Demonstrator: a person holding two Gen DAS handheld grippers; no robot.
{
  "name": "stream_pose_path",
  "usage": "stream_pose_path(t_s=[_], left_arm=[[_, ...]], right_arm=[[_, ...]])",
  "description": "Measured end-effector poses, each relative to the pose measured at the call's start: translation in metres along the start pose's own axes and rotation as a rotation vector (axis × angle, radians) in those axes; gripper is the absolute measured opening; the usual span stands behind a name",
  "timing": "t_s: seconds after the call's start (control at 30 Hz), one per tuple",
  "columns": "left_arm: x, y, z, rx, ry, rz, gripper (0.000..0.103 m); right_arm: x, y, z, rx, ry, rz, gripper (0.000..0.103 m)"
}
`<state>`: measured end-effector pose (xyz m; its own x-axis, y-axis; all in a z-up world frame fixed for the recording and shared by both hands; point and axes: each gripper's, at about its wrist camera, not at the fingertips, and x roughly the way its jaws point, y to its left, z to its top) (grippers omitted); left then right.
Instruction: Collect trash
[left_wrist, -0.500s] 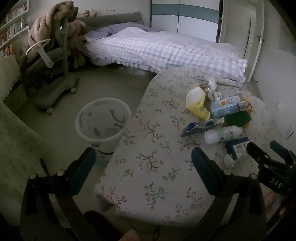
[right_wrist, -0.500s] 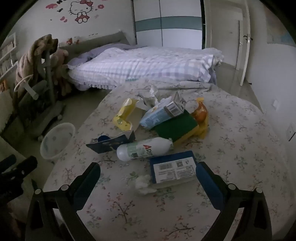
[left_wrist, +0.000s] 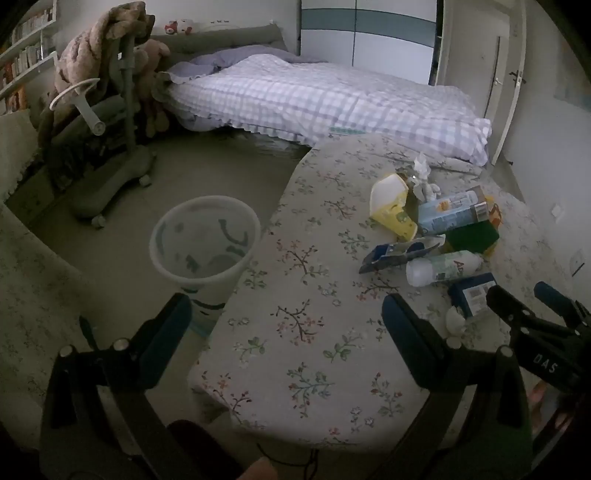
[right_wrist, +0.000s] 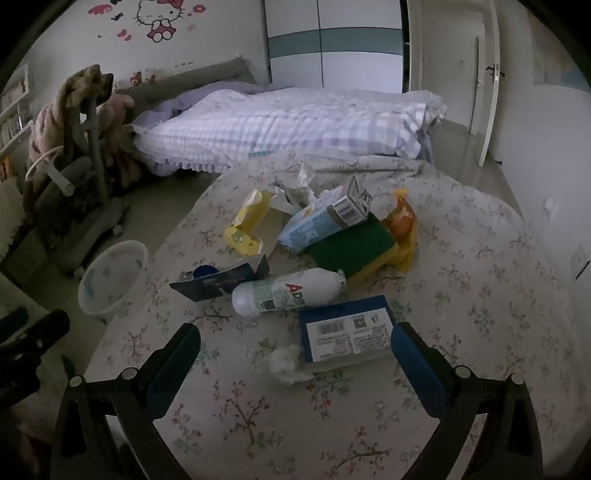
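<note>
Both grippers spread wide, nothing held. Right gripper (right_wrist: 293, 349) hovers over near end of trash pile on floral table (right_wrist: 480, 295); blue box (right_wrist: 347, 332) and crumpled tissue (right_wrist: 286, 363) lie between its fingers, untouched. White bottle (right_wrist: 288, 291) lies just beyond, cartons farther. Left gripper (left_wrist: 286, 321) spans table's left edge. Bin (left_wrist: 205, 251) stands on floor, left of table.

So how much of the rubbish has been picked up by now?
Nothing looks collected: the translucent white plastic bin on the floor seems empty. Both the left gripper and right gripper are open and hold nothing. The white bottle, blue box and crumpled tissue remain on the floral tablecloth.
</note>
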<state>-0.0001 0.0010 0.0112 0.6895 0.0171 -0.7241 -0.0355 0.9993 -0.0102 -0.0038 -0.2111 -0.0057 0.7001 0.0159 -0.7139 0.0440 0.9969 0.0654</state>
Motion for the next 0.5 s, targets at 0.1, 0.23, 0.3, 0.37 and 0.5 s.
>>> stream_pose_path(t_s=[0.1,0.23,0.3,0.37,0.5], left_arm=[[0.0015,-0.0002,-0.0009,-0.006,-0.002,0.003,0.102],[0.0004,-0.0008,0.0024,-0.011,-0.002,0.004,0.102],[0.0041,-0.0022,-0.0023,-0.008,-0.005,0.002,0.102],[0.0046,-0.0033,-0.0014,-0.012,-0.005,0.003,0.102],[0.0034,-0.005,-0.0021,-0.015,-0.01,-0.005,0.102]], right_arm=[[-0.0006,0.0007,0.0006,-0.002,0.004,-0.002,0.103],[-0.0006,-0.0004,0.0018,0.004,0.005,-0.003,0.103],[-0.0013,-0.0018,0.0027,0.007,0.001,-0.004,0.103],[-0.0011,-0.003,0.0037,0.009,0.003,-0.006,0.103],[-0.0031,-0.0044,0.0036,0.012,0.01,-0.005,0.103]])
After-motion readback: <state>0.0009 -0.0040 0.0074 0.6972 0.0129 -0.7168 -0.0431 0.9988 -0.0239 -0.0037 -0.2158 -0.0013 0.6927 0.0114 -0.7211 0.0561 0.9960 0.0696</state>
